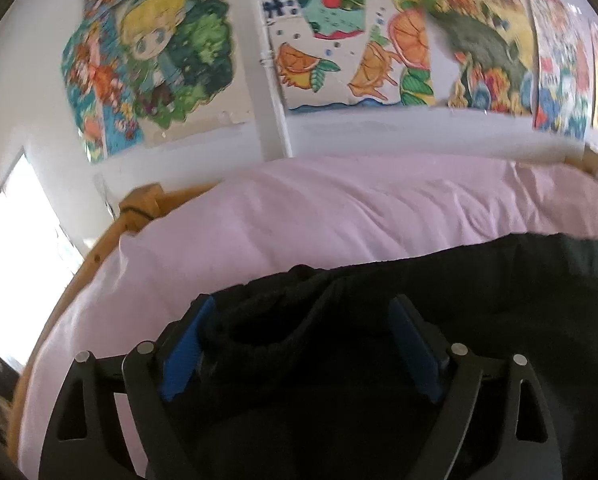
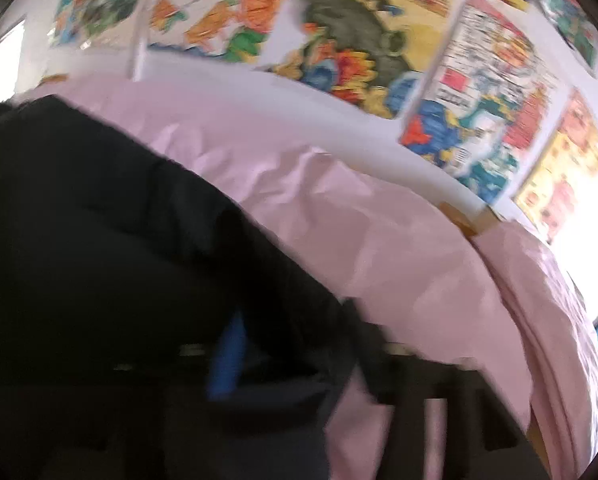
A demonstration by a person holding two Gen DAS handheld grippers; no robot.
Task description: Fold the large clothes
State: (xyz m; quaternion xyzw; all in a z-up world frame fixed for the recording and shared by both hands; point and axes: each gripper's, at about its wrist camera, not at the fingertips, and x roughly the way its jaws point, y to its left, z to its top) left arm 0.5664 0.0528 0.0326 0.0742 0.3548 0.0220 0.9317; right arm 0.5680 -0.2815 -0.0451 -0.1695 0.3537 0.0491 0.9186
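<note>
A large black garment (image 1: pixel 439 292) lies on a pink bed sheet (image 1: pixel 319 208). My left gripper (image 1: pixel 299 332) is open, its blue pads (image 1: pixel 183 352) wide apart, with a rolled hem or cuff of the garment lying between them. In the right wrist view the black garment (image 2: pixel 99 220) fills the left half over the pink sheet (image 2: pixel 399 248). My right gripper (image 2: pixel 295 344) is blurred; one blue pad (image 2: pixel 229 356) shows with black cloth bunched against it, and the other finger is dark and smeared.
A wooden bed frame (image 1: pixel 111 236) runs along the sheet's left and far edges. Colourful drawings (image 1: pixel 147 60) cover the white wall behind the bed. A bright window (image 1: pixel 15 248) is at the left. A pink pillow or quilt (image 2: pixel 559 300) lies at the right.
</note>
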